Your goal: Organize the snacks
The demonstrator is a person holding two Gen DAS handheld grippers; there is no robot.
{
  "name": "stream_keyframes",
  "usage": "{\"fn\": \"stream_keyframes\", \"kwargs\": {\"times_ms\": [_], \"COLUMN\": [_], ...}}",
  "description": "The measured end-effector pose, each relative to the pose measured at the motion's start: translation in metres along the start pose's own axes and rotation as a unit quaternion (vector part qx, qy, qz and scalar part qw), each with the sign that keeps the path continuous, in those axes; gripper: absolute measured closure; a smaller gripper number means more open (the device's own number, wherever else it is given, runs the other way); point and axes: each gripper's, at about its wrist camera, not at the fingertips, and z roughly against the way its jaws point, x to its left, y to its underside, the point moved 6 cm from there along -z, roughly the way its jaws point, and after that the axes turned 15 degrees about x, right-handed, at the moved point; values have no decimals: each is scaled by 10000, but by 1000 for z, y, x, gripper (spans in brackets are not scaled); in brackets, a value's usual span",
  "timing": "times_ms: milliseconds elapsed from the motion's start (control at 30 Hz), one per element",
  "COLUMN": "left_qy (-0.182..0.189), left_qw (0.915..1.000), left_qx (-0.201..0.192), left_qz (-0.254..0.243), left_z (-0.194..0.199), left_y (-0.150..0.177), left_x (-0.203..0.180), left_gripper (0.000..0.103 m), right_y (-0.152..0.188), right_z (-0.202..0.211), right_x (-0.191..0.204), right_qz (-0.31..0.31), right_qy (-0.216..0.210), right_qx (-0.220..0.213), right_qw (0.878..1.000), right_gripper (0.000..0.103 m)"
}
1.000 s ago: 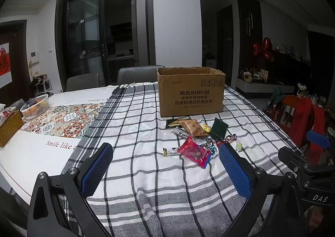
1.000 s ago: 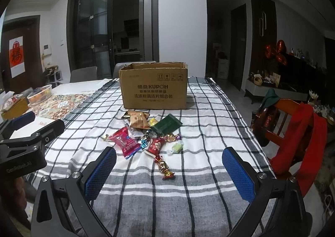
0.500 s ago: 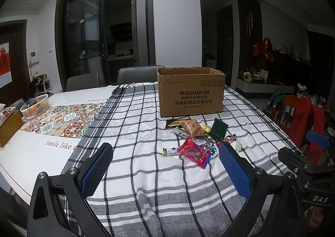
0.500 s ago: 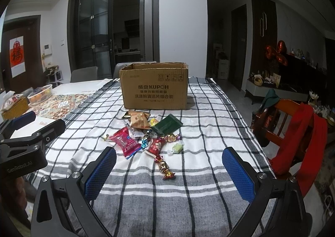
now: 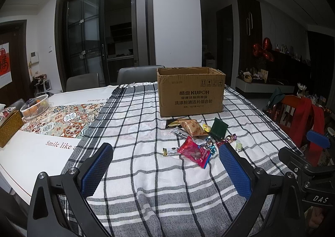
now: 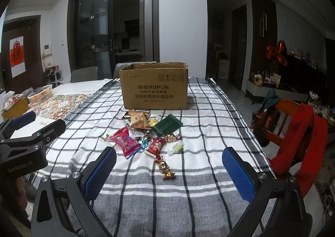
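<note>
An open cardboard box [image 5: 190,92] [image 6: 155,88] stands on the checked tablecloth. In front of it lies a loose pile of snacks: a red packet [image 5: 194,152] [image 6: 124,141], an orange biscuit packet [image 5: 190,127] [image 6: 139,120], a dark green packet [image 5: 218,128] [image 6: 167,126], and several wrapped candies [image 6: 165,169]. My left gripper [image 5: 165,171] hovers open, short of the pile, with nothing between its fingers. My right gripper [image 6: 169,174] is open too, and the nearest candies lie on the cloth between and beyond its blue pads.
A white basket [image 5: 35,107] and a woven tissue box [image 5: 9,124] sit at the table's far left on a patterned runner. A wooden chair with a red cloth [image 6: 297,132] stands at the right edge. Grey chairs [image 5: 136,73] are behind the table.
</note>
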Motion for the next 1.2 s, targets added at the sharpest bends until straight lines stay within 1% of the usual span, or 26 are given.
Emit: {"fn": "stream_keyframes", "kwargs": {"times_ms": [667, 1000, 1100, 1200], "left_qy": [2, 121, 206, 284], "left_qw": [10000, 9998, 9993, 9987], "left_qx": [17, 144, 244, 311], "left_qz": [-7, -115, -189, -274], "left_z": [-1, -14, -25, -34], "left_y": [0, 0, -1, -3], "left_x": [-1, -4, -5, -7], "left_gripper": [0, 0, 0, 4], "right_y": [1, 4, 5, 5], "right_z": [1, -21, -29, -39], "right_x": [1, 2, 2, 3], "right_qz": [4, -20, -7, 17], "right_qy": [-18, -179, -228, -222], "right_qx": [23, 329, 428, 510], "right_qw": [10000, 9993, 9988, 9984], "right_gripper": [1, 1, 1, 4]}}
